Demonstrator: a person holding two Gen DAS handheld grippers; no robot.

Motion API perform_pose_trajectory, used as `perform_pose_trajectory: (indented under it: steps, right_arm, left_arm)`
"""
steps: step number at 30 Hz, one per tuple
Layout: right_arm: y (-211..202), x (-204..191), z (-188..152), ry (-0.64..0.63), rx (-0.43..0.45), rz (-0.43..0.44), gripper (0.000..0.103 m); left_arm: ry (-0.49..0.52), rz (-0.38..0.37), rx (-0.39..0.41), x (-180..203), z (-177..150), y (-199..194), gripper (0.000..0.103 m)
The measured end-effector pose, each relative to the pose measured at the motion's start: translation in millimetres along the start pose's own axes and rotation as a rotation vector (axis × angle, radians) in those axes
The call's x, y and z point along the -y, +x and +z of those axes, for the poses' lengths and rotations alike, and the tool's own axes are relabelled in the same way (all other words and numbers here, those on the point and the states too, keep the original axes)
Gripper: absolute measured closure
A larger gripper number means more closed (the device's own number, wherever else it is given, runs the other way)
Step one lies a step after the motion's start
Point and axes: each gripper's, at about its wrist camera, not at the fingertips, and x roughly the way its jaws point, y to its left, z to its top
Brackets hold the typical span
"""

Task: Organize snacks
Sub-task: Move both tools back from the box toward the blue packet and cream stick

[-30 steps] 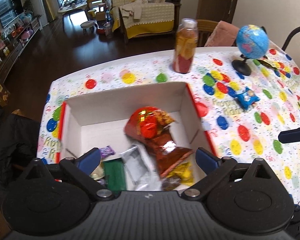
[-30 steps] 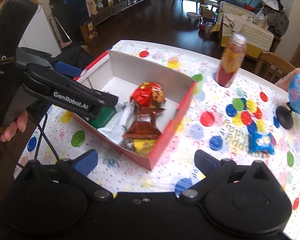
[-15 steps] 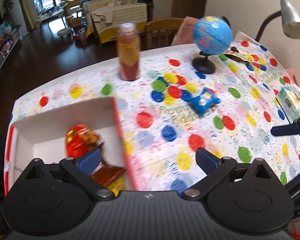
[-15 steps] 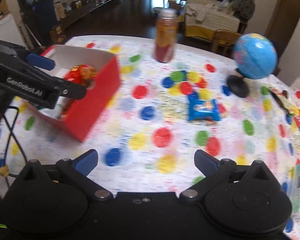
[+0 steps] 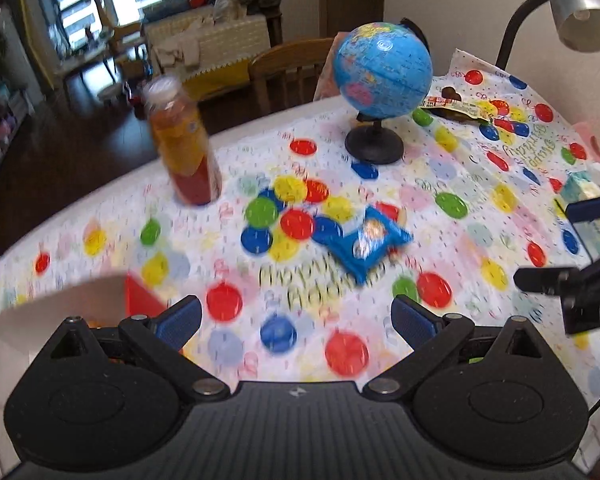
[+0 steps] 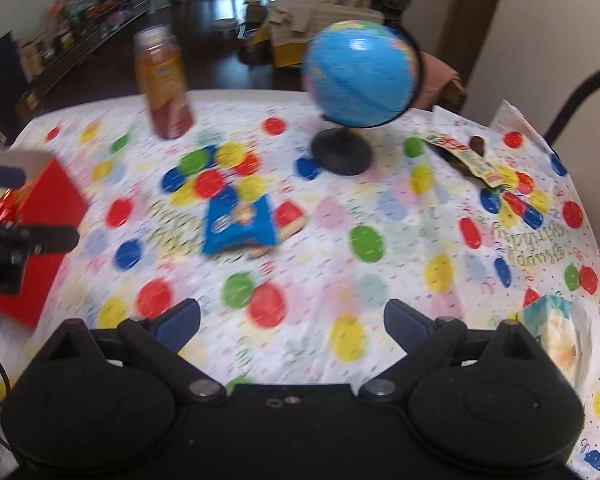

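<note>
- both views are swung away from the red box (image 6: 40,240), which a second ago filled the left wrist view and is now seen only at the frame edge, with a red packet (image 6: 4,208) showing inside it.
- the left gripper (image 5: 296,320) is held wide apart over the dotted tablecloth (image 5: 460,208), with nothing between its blue pads.
- the right gripper (image 6: 292,316) is also spread wide and empty; its jaws have just been closing a little, with nothing between them.
- the blue snack packet (image 5: 364,240) is now brought near the middle of both views, lying flat on the cloth between the juice bottle (image 5: 184,148) and the globe (image 5: 380,80), apart from both.
- a second wrapper (image 6: 464,156) is seen beyond the globe's base, and a pale packet (image 6: 556,332) near the right edge.
- the shift is judged to be a move from the box toward loose snacks; the blue packet is probably the next pick, not yet reached.
</note>
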Motion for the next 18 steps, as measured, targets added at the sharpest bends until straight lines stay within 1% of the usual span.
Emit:
perform_pose_trajectory:
  steps: [4, 7, 10, 13, 17, 18]
  right_arm:
    - [24.0, 18.2, 14.2, 0.067, -0.003, -0.021, 0.012]
    - [47.6, 25.7, 25.8, 0.122, -0.022, -0.026, 0.016]
    - [69.2, 29.7, 36.4, 0.164, -0.033, -0.027, 0.016]
    - [91.4, 33.6, 46.5, 0.197, -0.049, -0.033, 0.019]
    - [119.7, 38.3, 57.6, 0.240, -0.073, -0.043, 0.026]
    - [126.5, 39.3, 59.7, 0.251, -0.078, -0.043, 0.026]
  left_arm:
    - [0.074, 0.009, 0.010, 17.9, 16.9, 25.3, 0.001]
    - [0.131, 0.003, -0.003, 28.9, 26.1, 47.5, 0.001]
    - [0.179, -0.024, -0.033, 36.8, 33.0, 70.1, 0.001]
    - [0.212, -0.055, -0.048, 42.0, 38.1, 89.9, 0.001]
    - [0.245, -0.086, -0.066, 47.1, 42.8, 112.3, 0.002]
    - [0.253, -0.095, -0.073, 48.2, 43.9, 117.9, 0.002]
